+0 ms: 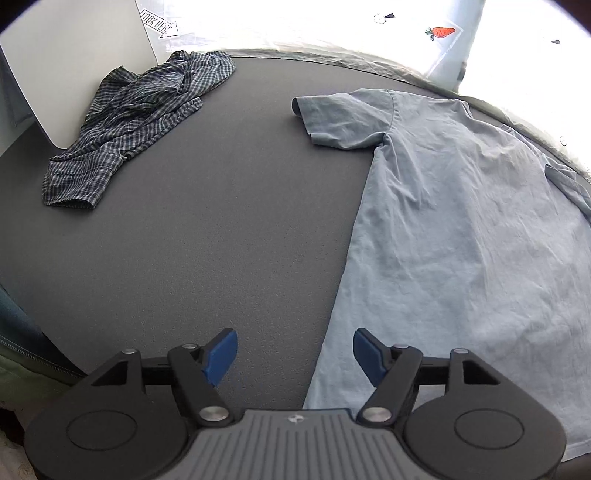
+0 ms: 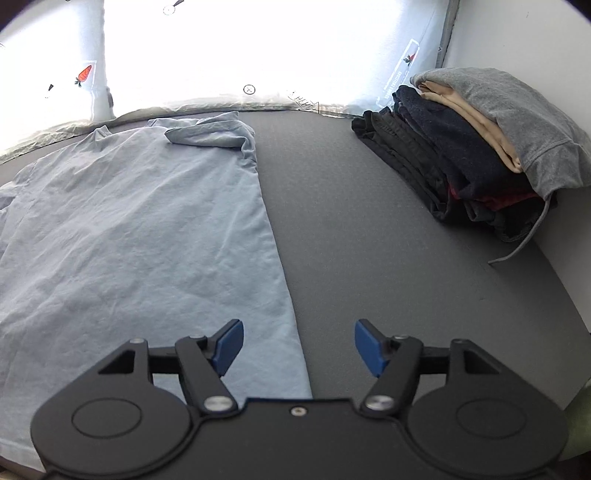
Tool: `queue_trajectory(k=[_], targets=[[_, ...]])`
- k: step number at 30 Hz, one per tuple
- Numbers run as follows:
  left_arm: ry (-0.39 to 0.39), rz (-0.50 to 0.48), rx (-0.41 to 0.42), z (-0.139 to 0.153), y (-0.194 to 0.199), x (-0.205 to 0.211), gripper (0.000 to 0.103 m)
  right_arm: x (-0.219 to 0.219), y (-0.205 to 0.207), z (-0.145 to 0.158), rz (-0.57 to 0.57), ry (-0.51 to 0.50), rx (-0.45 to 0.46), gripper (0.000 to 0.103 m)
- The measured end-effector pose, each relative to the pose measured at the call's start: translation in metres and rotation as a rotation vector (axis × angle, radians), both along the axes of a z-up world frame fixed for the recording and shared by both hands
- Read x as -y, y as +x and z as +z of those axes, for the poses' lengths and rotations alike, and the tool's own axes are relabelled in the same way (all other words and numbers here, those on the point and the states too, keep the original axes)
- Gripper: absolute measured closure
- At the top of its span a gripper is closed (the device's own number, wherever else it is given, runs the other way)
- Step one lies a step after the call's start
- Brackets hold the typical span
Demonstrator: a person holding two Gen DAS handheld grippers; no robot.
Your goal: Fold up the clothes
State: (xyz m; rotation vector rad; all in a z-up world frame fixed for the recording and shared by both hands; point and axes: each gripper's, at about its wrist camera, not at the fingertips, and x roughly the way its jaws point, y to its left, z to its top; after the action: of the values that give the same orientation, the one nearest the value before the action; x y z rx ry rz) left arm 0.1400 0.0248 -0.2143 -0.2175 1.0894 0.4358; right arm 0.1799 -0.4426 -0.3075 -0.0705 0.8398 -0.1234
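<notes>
a dark grey tabletop (image 1: 207, 221) fills both views, with a bright white backdrop beyond its far edge carrying a carrot sticker (image 1: 441, 32) and a "look here" arrow label (image 1: 162, 25).

the left claw (image 1: 295, 356) hangs low over the near edge, its blue pads (image 1: 221, 354) spread wide with nothing between them. the left hem edge of a light blue t-shirt (image 1: 461, 229) runs up from between the pads; the shirt lies flat ahead and to the right of this claw, one short sleeve stretched out toward the left. far ahead to the left sits a crumpled plaid shirt (image 1: 136, 122), leaning against a pale panel (image 1: 74, 66) and well apart from the t-shirt.

the right claw (image 2: 299, 345) is also spread wide and empty, hovering over the near edge. its left pad is above the t-shirt's right hem edge, its right pad above bare tabletop. the t-shirt (image 2: 129, 229) spreads ahead and to the left, its far sleeve folded in. ahead to the right, against a wall, stands a stack of folded clothes (image 2: 472, 162) topped by a grey hoodie (image 2: 517, 122), whose drawstring trails onto the tabletop.
</notes>
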Motion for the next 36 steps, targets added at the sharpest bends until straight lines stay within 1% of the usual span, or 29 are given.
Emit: queue_trajectory(k=[2, 6, 10, 11, 12, 13, 17, 21, 26, 28, 31, 32, 34, 36], targets=[[0.008, -0.017, 0.005, 0.000, 0.013, 0.006, 0.028, -0.011, 0.010, 0.001, 0.032, -0.011, 0.013, 0.030], [-0.018, -0.042, 0.013, -0.002, 0.038, 0.017, 0.024, -0.026, 0.032, 0.002, 0.078, -0.020, 0.026, 0.028], [-0.028, -0.072, 0.014, -0.008, 0.065, 0.025, 0.022, -0.037, 0.057, 0.002, 0.105, -0.023, 0.032, 0.027], [-0.029, -0.083, 0.015, -0.010, 0.072, 0.026, 0.021, -0.039, 0.063, 0.001, 0.108, -0.025, 0.032, 0.027], [-0.030, -0.093, 0.015, -0.012, 0.079, 0.027, 0.016, -0.040, 0.070, 0.000, 0.110, -0.026, 0.031, 0.027], [-0.031, -0.102, 0.011, -0.014, 0.085, 0.028, 0.015, -0.042, 0.076, -0.001, 0.112, -0.027, 0.030, 0.026], [-0.046, -0.122, 0.002, -0.025, 0.129, 0.034, 0.015, -0.040, 0.113, -0.005, 0.105, -0.023, 0.011, 0.025], [-0.064, -0.132, 0.004, -0.036, 0.180, 0.043, 0.013, -0.028, 0.162, -0.009, 0.092, 0.033, 0.001, 0.023], [-0.055, -0.163, -0.007, -0.052, 0.254, 0.060, 0.012, -0.007, 0.245, -0.021, 0.051, 0.142, -0.005, 0.023], [-0.041, -0.177, -0.006, -0.059, 0.278, 0.066, 0.012, 0.006, 0.279, -0.030, 0.057, 0.181, 0.005, 0.023], [-0.020, -0.196, -0.022, -0.069, 0.304, 0.075, 0.012, 0.026, 0.321, -0.046, 0.067, 0.327, 0.022, 0.026], [-0.012, -0.203, -0.028, -0.072, 0.313, 0.078, 0.012, 0.034, 0.333, -0.051, 0.062, 0.396, 0.030, 0.026], [0.002, -0.216, -0.039, -0.079, 0.330, 0.084, 0.012, 0.047, 0.351, -0.062, 0.005, 0.512, 0.041, 0.026], [0.017, -0.229, -0.052, -0.086, 0.346, 0.090, 0.012, 0.056, 0.363, -0.071, -0.045, 0.599, 0.044, 0.028]])
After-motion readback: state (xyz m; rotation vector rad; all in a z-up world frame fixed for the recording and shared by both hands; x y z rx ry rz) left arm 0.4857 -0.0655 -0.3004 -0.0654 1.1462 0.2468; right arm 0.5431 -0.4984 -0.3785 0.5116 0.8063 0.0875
